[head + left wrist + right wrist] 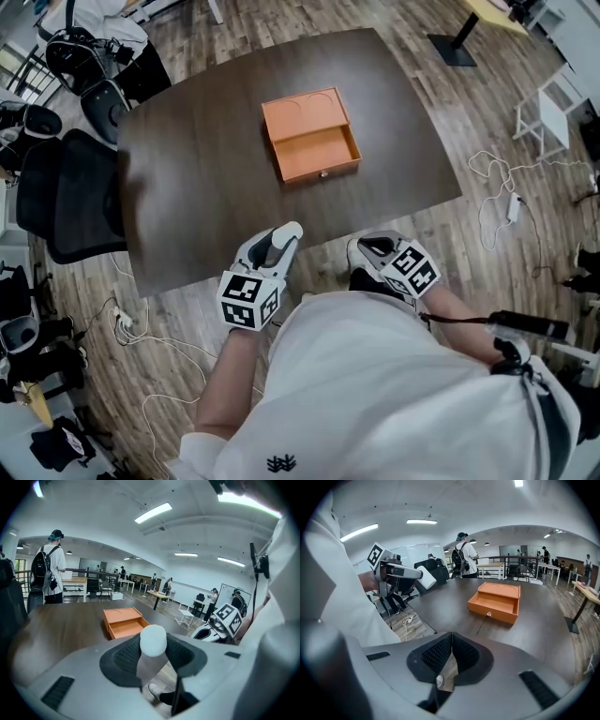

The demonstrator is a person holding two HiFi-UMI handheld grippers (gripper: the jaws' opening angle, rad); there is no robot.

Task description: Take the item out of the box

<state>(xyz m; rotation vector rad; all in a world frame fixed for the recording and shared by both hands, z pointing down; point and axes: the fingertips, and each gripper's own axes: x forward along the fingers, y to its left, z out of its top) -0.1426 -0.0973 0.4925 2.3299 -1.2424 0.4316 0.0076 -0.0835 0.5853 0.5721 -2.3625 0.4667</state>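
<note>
Since the orange box [302, 110] at the table's [187, 178] middle shows an empty open drawer [319, 150], removal looks done: the left gripper [277, 246] clamps a white round-topped item [153, 640] off the near edge, the right gripper [375, 246] closed, empty.

Open box [302, 114], white item [153, 640] apparently out

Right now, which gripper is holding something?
The left gripper: a white item sits clamped between its jaws, while the right gripper is shut on nothing.
</note>
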